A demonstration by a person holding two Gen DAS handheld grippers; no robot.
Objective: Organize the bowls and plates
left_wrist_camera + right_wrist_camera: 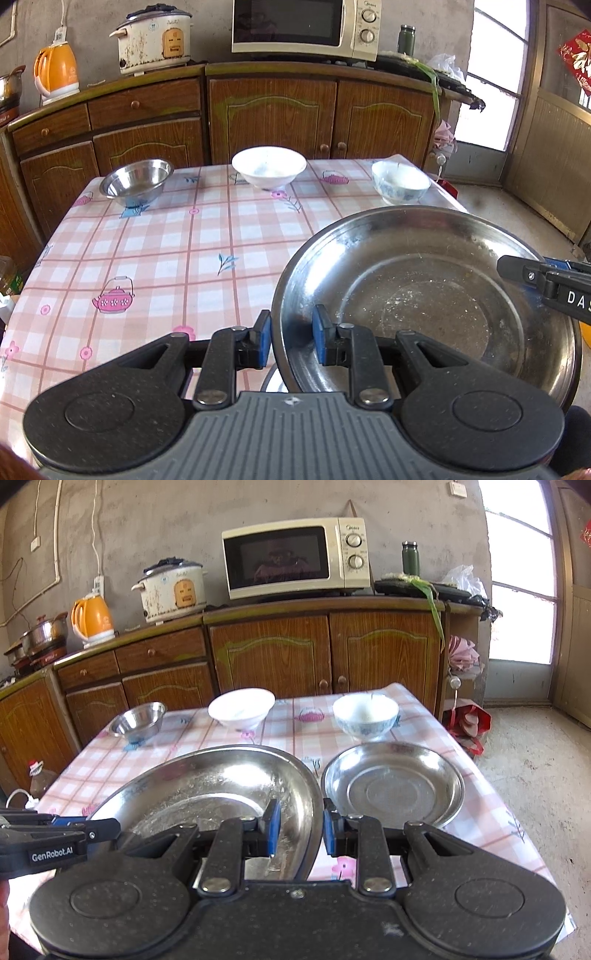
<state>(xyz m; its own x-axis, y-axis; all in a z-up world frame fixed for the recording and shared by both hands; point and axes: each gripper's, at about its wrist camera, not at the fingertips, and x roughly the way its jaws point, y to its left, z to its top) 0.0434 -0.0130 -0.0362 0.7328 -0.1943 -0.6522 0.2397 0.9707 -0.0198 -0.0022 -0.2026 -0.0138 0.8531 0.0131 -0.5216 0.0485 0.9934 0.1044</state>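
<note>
A large steel plate (424, 302) (207, 786) is held between both grippers over the near part of the checked table (166, 258). My left gripper (291, 332) is shut on the plate's left rim. My right gripper (301, 823) is shut on its right rim, with one pad inside and one outside. Each gripper's tip shows in the other's view, the right gripper (517, 269) and the left gripper (107, 827). A smaller steel plate (393, 786) lies just right of the big one. At the far edge stand a small steel bowl (136, 181) (137, 720), a white bowl (269, 166) (241, 707) and a blue-patterned bowl (400, 182) (365, 710).
Behind the table runs a wooden cupboard (273, 653) carrying a microwave (295, 557), a rice cooker (173, 590) and an orange kettle (92, 620). An oil bottle (38, 779) stands on the floor at the left. Bare concrete floor (535, 775) lies to the right.
</note>
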